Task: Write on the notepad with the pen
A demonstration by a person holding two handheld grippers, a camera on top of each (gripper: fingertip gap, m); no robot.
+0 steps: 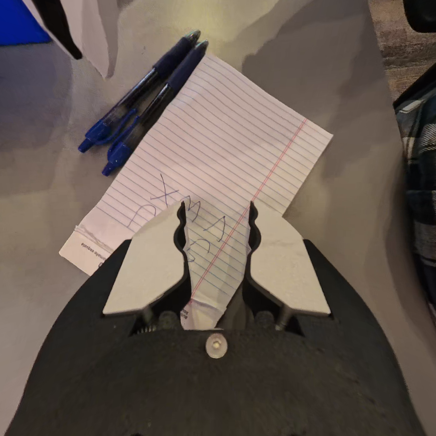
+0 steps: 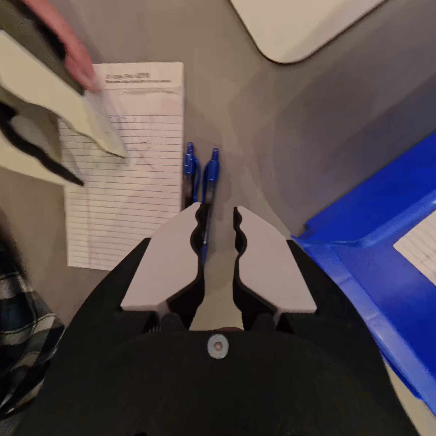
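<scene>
Working from the left of my right wrist view, I see the left gripper [image 2: 103, 169] blurred over the notepad [image 2: 132, 212], its fingers spread, a hand [image 2: 75, 61] behind it. In the left wrist view that gripper [image 1: 217, 205] stands wide apart above the lined page, nothing pinched, handwriting showing between its fingers [image 1: 162, 236]; a curled bit of paper [image 1: 207, 306] sits deep between them, and I cannot tell whether it touches them. The notepad lies flat on the grey table [image 2: 271, 141], torn edge and header strip at the far end in the right view. Just right of its edge lie two blue pens [image 2: 190, 169], side by side, clicker ends far. My right gripper [image 2: 217, 207] is parted over the right-hand pen [image 2: 211, 179]; the barrel lies against the left pad [image 2: 197, 231] with clear table showing before the right pad, so nothing is gripped. Further right, a blue bin [image 2: 354, 271] holds a lined sheet of paper [image 2: 420, 250] on its floor. Its rim runs close beside my right finger. Open table stretches far of the pens, up to a pale rounded table corner [image 2: 295, 30] at far right.
</scene>
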